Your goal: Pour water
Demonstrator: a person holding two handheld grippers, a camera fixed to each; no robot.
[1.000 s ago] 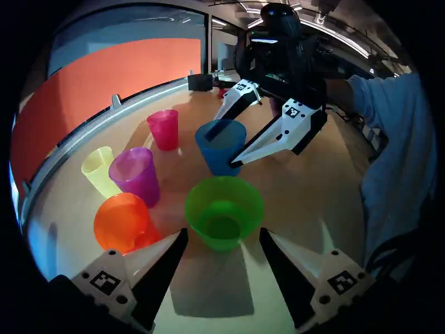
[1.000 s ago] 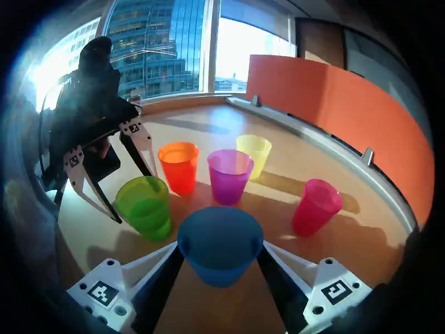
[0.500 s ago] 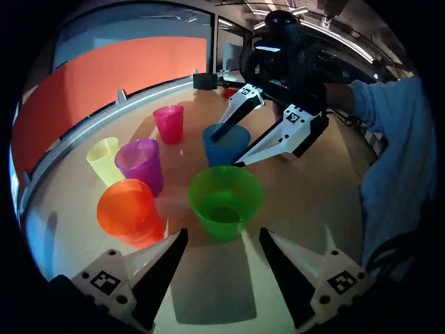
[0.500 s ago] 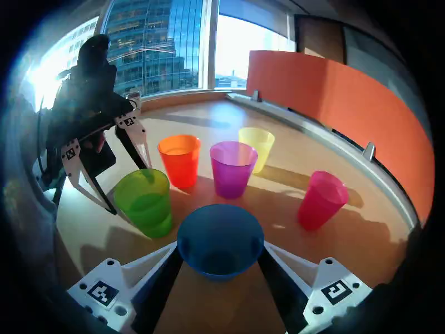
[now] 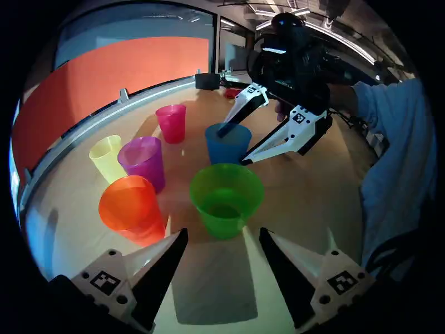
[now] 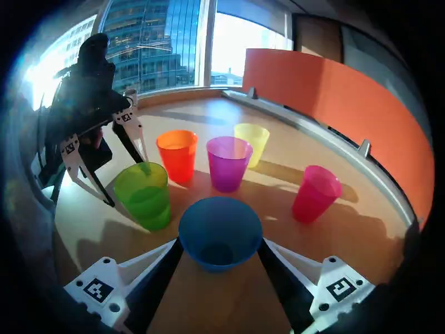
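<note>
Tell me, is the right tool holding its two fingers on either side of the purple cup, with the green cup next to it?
No. The right gripper view shows the right tool with its fingers on either side of the blue cup, not the purple cup, which stands farther back. The green cup is next to the blue one.

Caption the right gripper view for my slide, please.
Right claw open astride a blue cup on a wooden table; left claw flanks the green cup.

The blue cup [image 6: 219, 222] hides its own base; hold by the right gripper [image 6: 219, 241] unclear.
</note>
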